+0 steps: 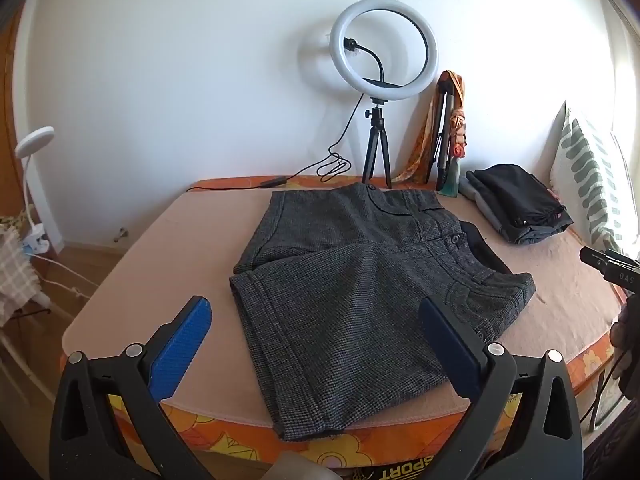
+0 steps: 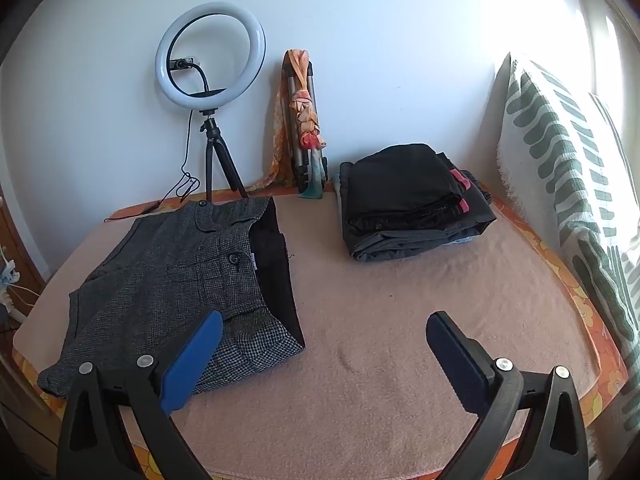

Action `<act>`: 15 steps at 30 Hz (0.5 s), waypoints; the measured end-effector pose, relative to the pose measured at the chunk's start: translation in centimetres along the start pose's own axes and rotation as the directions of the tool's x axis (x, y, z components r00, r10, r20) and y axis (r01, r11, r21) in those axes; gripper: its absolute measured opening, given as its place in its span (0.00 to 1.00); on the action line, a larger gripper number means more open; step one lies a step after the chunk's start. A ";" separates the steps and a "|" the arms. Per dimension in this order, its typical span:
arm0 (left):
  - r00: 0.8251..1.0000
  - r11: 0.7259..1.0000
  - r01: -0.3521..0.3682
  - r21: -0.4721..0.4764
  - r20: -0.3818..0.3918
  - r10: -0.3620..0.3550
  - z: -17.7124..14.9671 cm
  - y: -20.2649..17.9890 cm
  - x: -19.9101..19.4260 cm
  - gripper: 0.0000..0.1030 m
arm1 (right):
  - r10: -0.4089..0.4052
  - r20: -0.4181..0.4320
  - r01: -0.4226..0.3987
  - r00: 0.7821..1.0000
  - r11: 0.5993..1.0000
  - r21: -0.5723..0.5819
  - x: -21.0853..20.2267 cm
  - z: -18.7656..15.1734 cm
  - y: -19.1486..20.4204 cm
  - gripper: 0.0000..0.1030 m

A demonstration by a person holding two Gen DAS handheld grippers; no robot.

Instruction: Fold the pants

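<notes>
Grey tweed short pants (image 1: 352, 280) lie spread flat on the pink blanket, waist to the right, both legs pointing left and toward me. In the right wrist view the pants (image 2: 180, 276) lie at the left, with the dark waist lining showing. My left gripper (image 1: 314, 312) is open and empty, held above the near leg of the pants. My right gripper (image 2: 324, 326) is open and empty, above bare blanket just right of the waistband; its left finger overlaps the pants' near edge. Part of the right gripper (image 1: 608, 266) shows at the right edge of the left wrist view.
A stack of folded dark clothes (image 2: 412, 204) sits at the back right of the bed (image 2: 400, 360). A ring light on a tripod (image 2: 210, 60) and a scarf-wrapped stand (image 2: 306, 128) are against the wall. A green-patterned pillow (image 2: 568, 184) lines the right side.
</notes>
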State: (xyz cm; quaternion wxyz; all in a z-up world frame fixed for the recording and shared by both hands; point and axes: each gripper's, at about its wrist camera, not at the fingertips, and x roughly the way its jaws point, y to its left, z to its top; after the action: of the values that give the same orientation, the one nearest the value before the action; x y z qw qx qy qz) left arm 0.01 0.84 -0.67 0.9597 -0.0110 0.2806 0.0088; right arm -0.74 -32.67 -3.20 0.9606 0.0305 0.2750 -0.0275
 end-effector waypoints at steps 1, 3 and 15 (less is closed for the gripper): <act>1.000 1.000 0.000 -0.002 0.000 0.000 0.0 0.0 0.0 1.00 | -0.003 0.002 0.003 1.000 1.000 -0.001 0.0 0.0 0.0 1.00; 1.000 1.000 0.000 -0.004 0.000 0.000 0.0 0.0 -0.1 1.00 | -0.008 0.005 0.008 1.000 1.000 -0.003 -0.2 0.1 0.1 1.00; 1.000 1.000 -0.010 0.003 -0.003 0.010 0.5 0.1 -0.2 1.00 | -0.007 0.006 0.007 1.000 1.000 -0.005 -0.2 0.1 0.2 1.00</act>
State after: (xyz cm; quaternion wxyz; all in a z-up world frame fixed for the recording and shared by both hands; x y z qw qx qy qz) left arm 0.12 0.94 -0.18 0.9593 -0.0079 0.2821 0.0132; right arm -0.86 -32.49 -2.95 0.9614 0.0268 0.2723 -0.0304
